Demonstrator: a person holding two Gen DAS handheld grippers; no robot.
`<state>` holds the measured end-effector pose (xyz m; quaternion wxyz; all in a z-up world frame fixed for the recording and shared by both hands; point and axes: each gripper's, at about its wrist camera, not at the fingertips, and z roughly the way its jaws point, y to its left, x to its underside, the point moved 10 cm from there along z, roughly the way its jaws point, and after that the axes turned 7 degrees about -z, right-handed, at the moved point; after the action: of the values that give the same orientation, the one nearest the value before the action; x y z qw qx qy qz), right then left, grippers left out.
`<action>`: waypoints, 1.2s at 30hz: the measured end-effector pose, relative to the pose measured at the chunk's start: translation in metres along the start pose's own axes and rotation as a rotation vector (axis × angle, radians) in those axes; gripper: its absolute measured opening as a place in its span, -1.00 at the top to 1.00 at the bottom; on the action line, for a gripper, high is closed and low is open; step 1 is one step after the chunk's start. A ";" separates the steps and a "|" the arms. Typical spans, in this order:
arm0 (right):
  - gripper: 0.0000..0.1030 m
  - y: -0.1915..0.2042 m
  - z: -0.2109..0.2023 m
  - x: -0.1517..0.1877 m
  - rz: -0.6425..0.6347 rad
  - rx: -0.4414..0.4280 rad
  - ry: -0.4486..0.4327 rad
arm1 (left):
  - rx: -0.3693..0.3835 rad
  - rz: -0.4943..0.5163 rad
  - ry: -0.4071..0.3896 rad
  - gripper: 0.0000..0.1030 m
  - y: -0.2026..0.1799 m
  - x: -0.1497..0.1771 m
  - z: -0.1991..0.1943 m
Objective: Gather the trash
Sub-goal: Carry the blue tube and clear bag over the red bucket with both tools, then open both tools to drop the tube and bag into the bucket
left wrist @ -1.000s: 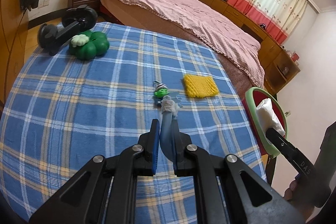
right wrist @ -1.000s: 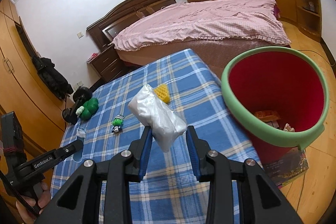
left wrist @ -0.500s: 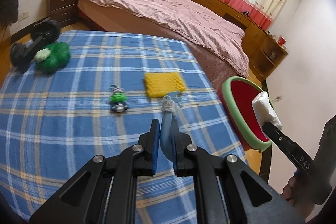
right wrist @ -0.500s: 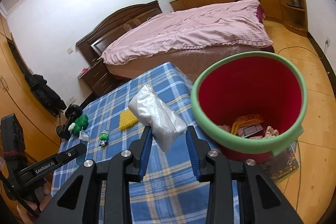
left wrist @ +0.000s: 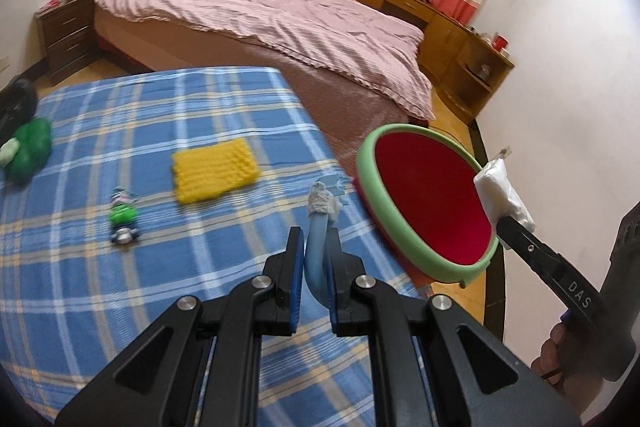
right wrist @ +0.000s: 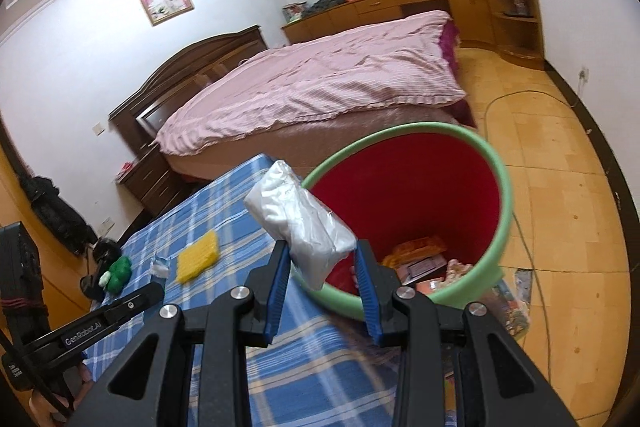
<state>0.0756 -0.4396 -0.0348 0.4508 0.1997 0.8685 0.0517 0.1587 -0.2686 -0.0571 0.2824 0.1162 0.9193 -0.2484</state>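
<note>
Clearly soft, light white plastic packet (right wrist: 298, 223) clamped by right hand-held gripper (right wrist: 320, 263) at lower end, poised over red bin (right wrist: 502, 187) beside desk edge; crumpled blue scrap (left wrist: 320, 223) pinched by left hand-held gripper (left wrist: 314, 259).

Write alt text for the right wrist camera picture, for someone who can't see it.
A handheld right gripper clamps a white plastic packet just over the near rim of a red bin with a green rim that already holds some trash. Behind are a blue plaid table and a pink bed.
</note>
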 end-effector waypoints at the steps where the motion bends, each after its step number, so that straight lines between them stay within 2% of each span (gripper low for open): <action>1: 0.30 -0.005 0.001 0.000 0.008 0.008 0.001 | 0.005 0.010 0.006 0.82 -0.006 0.000 0.003; 12: 0.30 -0.058 0.015 0.003 0.067 0.086 0.031 | 0.084 0.093 0.041 0.82 -0.068 -0.007 0.046; 19: 0.30 -0.085 0.026 0.009 0.100 0.121 0.060 | 0.114 0.115 0.085 0.82 -0.093 -0.003 0.078; 26: 0.30 -0.102 0.038 0.015 0.117 0.141 0.089 | 0.116 0.121 0.122 0.82 -0.101 0.004 0.100; 30: 0.29 -0.104 0.043 0.015 0.114 0.136 0.091 | 0.093 0.128 0.126 0.82 -0.101 0.006 0.105; 33: 0.27 -0.104 0.045 0.016 0.111 0.133 0.092 | 0.074 0.123 0.136 0.69 -0.101 0.006 0.110; 36: 0.27 -0.101 0.044 0.017 0.109 0.128 0.091 | 0.081 0.118 0.137 0.65 -0.101 0.006 0.111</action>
<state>0.0718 -0.5294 -0.1011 0.3938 0.2726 0.8773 0.0296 0.1690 -0.4122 -0.1007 0.2284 0.1982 0.9172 -0.2597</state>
